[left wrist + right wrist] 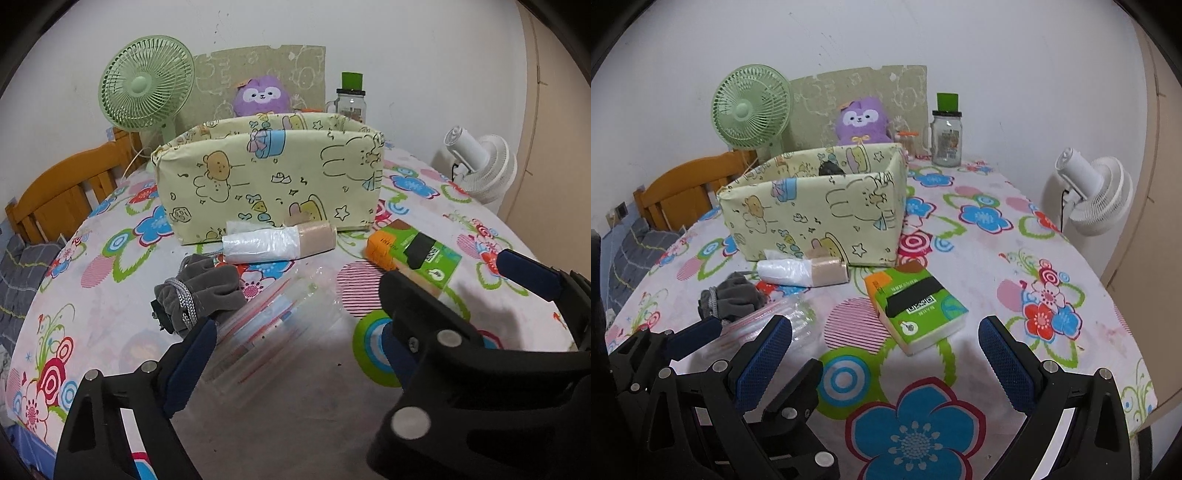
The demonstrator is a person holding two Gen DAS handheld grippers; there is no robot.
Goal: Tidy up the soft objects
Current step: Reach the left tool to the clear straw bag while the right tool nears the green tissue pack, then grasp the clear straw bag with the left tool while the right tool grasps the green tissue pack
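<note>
My left tool [299, 332] hangs low over the counter [1015, 236] with its jaws well apart, and the clear zip bag [273, 314] lies between them; the pads are not pressing on it. My right tool [886, 354] also has its jaws spread wide, with nothing between them, only the flowered cloth below. In the right wrist view the left tool shows at the lower left, just beside the right one.

The soft things lie in a loose row at the front of the counter. The grey drawstring pouch [199, 291] sits crumpled at the left, touching the end of the zip bag. Behind them a roll of white plastic bags [258, 243] and a beige roll [317, 236] lie end to end, right against the front wall of the yellow cartoon-print box [273, 177]. The green tissue pack [916, 306] lies to the right of the rolls, near the box's front corner, apart from both tools.

Inside the box something dark shows above the wall; I cannot tell what. Behind the box stand a purple plush toy [862, 120], a green fan [751, 107] and a glass jar [946, 142]. A white fan [1093, 192] stands off the right edge.
</note>
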